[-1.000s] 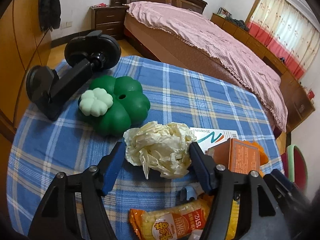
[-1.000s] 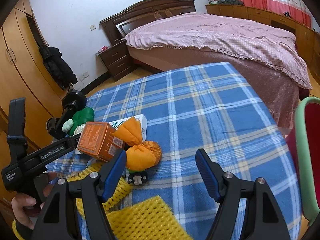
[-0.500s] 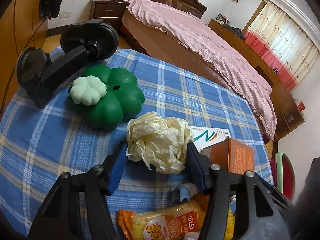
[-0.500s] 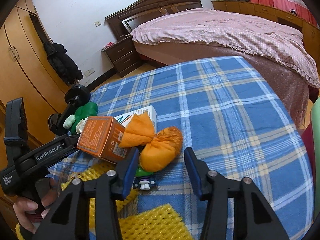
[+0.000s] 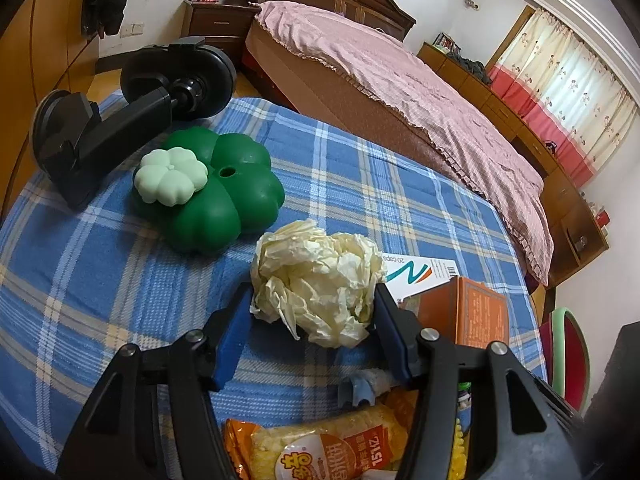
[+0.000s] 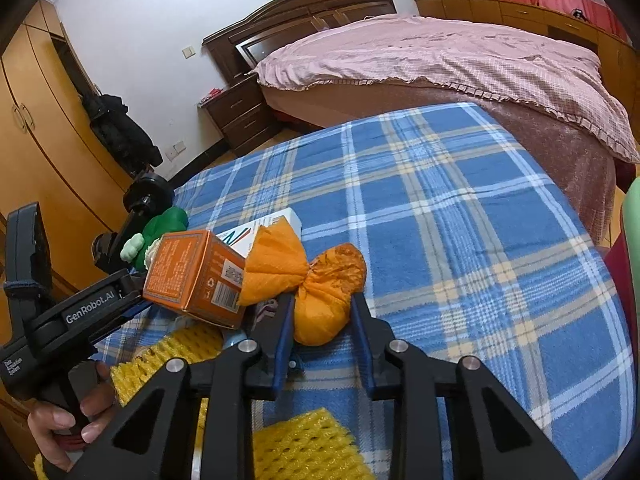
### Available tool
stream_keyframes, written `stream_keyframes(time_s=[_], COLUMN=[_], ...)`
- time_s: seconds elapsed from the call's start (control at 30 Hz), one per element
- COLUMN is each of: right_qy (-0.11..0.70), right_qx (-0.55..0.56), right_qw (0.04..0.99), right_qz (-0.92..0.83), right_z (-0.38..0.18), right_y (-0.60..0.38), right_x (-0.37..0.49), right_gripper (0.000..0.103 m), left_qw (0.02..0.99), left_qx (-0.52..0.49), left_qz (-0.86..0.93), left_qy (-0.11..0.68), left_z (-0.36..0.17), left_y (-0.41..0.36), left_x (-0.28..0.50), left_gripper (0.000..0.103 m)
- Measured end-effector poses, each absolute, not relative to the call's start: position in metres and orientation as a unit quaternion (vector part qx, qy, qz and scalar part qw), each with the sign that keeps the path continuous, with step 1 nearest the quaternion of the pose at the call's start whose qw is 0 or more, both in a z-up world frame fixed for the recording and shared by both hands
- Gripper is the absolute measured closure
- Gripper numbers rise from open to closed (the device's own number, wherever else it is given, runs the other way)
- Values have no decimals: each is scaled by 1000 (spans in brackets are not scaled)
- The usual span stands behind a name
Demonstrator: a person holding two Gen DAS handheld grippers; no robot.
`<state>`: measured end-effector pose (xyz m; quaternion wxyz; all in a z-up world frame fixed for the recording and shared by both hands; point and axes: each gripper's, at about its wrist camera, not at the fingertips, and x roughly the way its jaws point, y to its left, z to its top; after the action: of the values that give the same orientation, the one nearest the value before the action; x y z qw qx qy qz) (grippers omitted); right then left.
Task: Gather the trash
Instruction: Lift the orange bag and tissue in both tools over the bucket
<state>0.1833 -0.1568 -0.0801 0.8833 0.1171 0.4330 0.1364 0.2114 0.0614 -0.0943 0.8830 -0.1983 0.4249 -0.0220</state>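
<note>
In the left wrist view my left gripper [image 5: 312, 308] is shut on a crumpled cream paper ball [image 5: 316, 280] on the blue plaid tablecloth [image 5: 100, 280]. In the right wrist view my right gripper [image 6: 322, 316] is shut on an orange wrapper bundle [image 6: 324, 300], both blue pads touching its sides. An orange carton [image 6: 192, 276] lies just left of it and also shows in the left wrist view [image 5: 472, 312]. A snack packet [image 5: 340, 448] and yellow foam netting [image 6: 304, 448] lie near the front edge.
A green clover-shaped container [image 5: 212, 196] and a black suction mount [image 5: 120, 112] stand at the table's far left. A white medicine box [image 5: 420, 276] lies behind the carton. A bed [image 6: 440, 60] is beyond the table, a red chair [image 5: 568, 360] at right.
Both grippers have moved forward and closed: the left onto the paper ball, the right from wide open beside the orange bundle to gripping it.
</note>
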Motion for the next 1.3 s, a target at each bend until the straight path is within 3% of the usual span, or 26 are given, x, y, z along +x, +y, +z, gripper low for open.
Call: stream_keyframes(time_s=[0.17, 0.33, 0.43, 1.3], right_qy=[419, 408, 402, 311], right_qx=[123, 132, 137, 167], right_qw=[890, 894, 897, 931], right_qz=[132, 128, 125, 96], right_z=[-70, -60, -55, 12], right_y=[-165, -176, -183, -233], right_x=[175, 164, 157, 72], right_gripper=[74, 74, 74, 74], left_qw=[886, 884, 882, 925], left_qx=[-193, -219, -233, -181], left_qz=[-21, -31, -35, -108], left_qy=[421, 412, 408, 317], left_z=[-94, -93, -91, 13], left_y=[60, 64, 65, 18], left_x=[211, 205, 201, 122], left_gripper=[45, 58, 60, 60])
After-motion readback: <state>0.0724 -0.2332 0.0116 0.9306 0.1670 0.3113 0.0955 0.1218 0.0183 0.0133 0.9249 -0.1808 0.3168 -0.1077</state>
